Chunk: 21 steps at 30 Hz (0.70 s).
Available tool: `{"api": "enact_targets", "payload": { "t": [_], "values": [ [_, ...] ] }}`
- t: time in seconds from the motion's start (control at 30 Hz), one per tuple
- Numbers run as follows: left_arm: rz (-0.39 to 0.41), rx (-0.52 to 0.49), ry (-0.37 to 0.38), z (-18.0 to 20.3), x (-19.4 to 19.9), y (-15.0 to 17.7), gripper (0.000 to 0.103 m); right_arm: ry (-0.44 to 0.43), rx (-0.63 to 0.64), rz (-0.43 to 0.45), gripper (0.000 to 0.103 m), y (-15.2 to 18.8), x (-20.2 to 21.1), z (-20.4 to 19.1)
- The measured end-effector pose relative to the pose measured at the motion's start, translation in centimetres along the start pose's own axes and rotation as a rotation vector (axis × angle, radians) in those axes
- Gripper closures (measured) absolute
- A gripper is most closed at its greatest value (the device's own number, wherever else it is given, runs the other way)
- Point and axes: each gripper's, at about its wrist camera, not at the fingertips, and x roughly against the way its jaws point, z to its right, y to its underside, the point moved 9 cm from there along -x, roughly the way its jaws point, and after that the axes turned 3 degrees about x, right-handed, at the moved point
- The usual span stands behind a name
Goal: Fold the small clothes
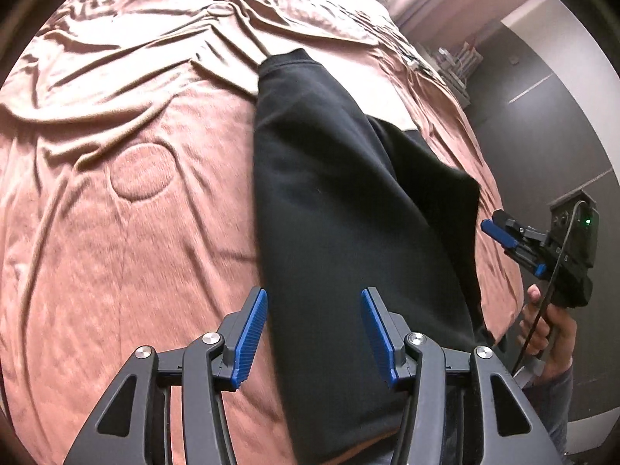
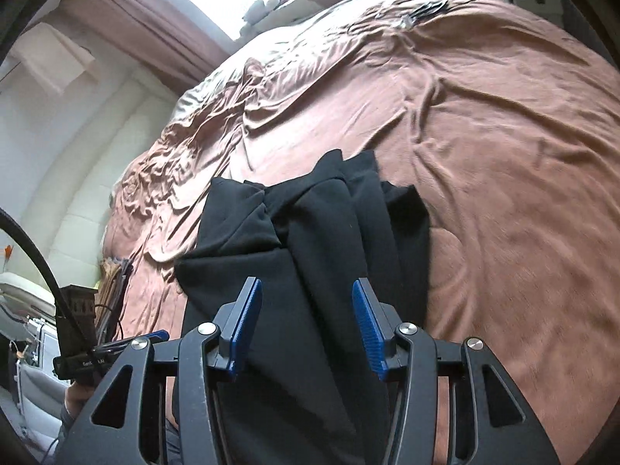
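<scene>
1. black garment point(image 1: 348, 201) is lying partly folded lengthwise on the wrinkled pink-brown bedspread point(image 1: 128, 209).
2. left gripper point(image 1: 314, 333) is hovering above it, fingers apart, gripping nothing.
3. right gripper point(image 2: 306, 329) is hovering likewise, fingers apart over the cloth.

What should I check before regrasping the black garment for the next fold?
1. Left gripper jaws apart, nothing pinched: ok.
2. Right gripper jaws apart, clear of cloth: ok.
3. Black garment lies on the brown bedspread, not hanging off: ok.
4. Garment flat and smooth: not ok; the right wrist view shows bunched layers at its far end.
5. Ribbed hem exposed for a grasp: ok.
6. Near edge of garment: cannot tell, hidden behind the grippers.
</scene>
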Motion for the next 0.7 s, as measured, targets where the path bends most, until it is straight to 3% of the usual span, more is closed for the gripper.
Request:
{"api": "enact_targets", "payload": {
  "t": [0.4,0.7],
  "values": [
    [0.005,0.013,0.005,-0.7,-1.4,-3.2,0.050,0.016,-0.014,-0.087,0.056,-4.3,-6.5,1.6],
    [0.004,0.023,-0.012,-1.0,-3.5,-4.9,0.050,-0.041,-0.035,-0.106,0.057,-6.0,-9.5,1.7]
  ]
}}
